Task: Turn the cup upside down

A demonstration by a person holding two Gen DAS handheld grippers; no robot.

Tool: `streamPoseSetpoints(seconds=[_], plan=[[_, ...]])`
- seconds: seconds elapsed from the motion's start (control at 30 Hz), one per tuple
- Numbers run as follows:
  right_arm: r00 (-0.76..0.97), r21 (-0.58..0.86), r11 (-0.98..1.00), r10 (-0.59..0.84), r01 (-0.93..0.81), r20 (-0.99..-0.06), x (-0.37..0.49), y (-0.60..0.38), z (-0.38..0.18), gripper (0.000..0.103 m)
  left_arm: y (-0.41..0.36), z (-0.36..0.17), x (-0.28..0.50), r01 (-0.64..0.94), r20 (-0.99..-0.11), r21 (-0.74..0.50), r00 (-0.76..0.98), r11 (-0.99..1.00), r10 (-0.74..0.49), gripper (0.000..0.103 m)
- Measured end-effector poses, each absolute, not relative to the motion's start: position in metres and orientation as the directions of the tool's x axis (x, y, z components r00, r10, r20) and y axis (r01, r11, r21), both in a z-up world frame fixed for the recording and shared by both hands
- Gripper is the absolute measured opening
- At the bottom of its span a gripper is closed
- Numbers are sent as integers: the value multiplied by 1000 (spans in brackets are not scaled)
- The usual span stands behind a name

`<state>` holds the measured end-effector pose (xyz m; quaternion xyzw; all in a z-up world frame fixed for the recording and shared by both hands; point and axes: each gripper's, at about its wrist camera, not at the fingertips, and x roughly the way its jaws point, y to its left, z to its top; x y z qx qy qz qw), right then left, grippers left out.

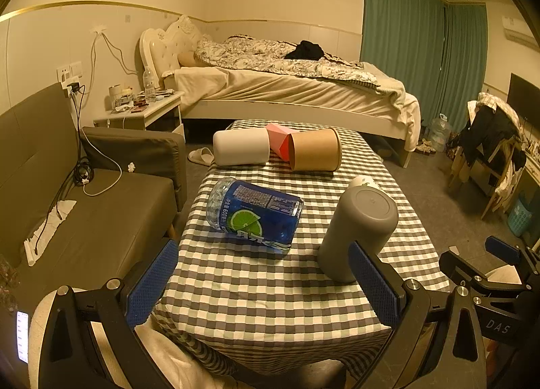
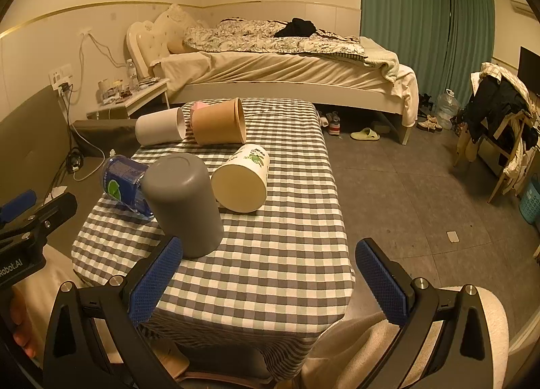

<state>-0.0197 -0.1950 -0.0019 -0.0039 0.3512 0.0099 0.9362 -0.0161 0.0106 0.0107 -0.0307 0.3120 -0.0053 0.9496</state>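
1. Left wrist view: grey cup (image 1: 359,230) stands mouth-down on the checked worktop (image 1: 270,287), closed base up, at right of centre. Judged: the flip looks done for this cup, which would explain why neither tool holds it.
2. Left hand-held gripper (image 1: 266,284): fingers wide apart, empty. The right blue pad (image 1: 373,284) overlaps the cup's lower edge in frame; cannot tell if touching or just in front.
3. Right wrist view: right hand-held gripper (image 2: 270,282) also spread and empty. Cup (image 2: 184,203) sits at left of centre, just above the left pad (image 2: 155,282), outside the gap between fingers.
4. Others lie on their sides: bottle (image 1: 254,213), white cup (image 1: 241,151), brown cup (image 1: 315,149), printed cup (image 2: 243,179). Judged: those cups are likely awaiting a flip.
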Motion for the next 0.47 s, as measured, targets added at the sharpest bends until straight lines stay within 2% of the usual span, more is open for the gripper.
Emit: streamPoseSetpoints(seconds=[0.47], plan=[[740,-5,1000,14,-23,-673,-17,-194,-5,103,12,11,-17,-9,-589,-57,807,998,-26,103]])
